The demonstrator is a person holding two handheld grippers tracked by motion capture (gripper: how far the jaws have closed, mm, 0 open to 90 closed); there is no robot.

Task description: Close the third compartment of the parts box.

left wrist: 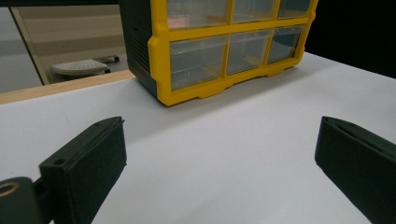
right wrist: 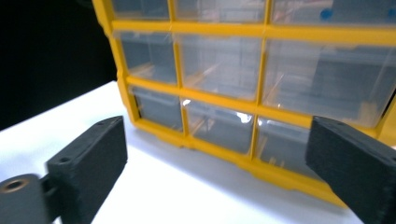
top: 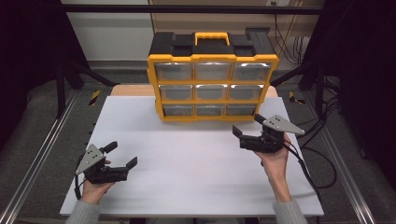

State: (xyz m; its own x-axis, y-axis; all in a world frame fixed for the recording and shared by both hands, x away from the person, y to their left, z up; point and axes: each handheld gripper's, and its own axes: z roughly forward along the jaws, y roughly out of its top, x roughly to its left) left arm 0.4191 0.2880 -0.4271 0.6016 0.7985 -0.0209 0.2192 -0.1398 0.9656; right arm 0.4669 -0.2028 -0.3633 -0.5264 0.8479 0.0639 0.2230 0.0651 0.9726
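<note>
Drawer cabinet (top: 212,86): yellow plastic frame, nine clear drawers, upright, fronts facing the person. Right gripper (top: 243,136) and left gripper (top: 130,165): jaws wide, empty.

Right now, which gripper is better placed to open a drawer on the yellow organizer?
Right. The right gripper hangs open close to the yellow organizer's bottom row, aimed at the drawers. The left gripper sits farther back over the white board.

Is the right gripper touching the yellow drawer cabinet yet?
Apart. In the high view, white table shows between the right gripper and the yellow drawer cabinet; in the right gripper view its jaws stand open, nothing between them.
</note>
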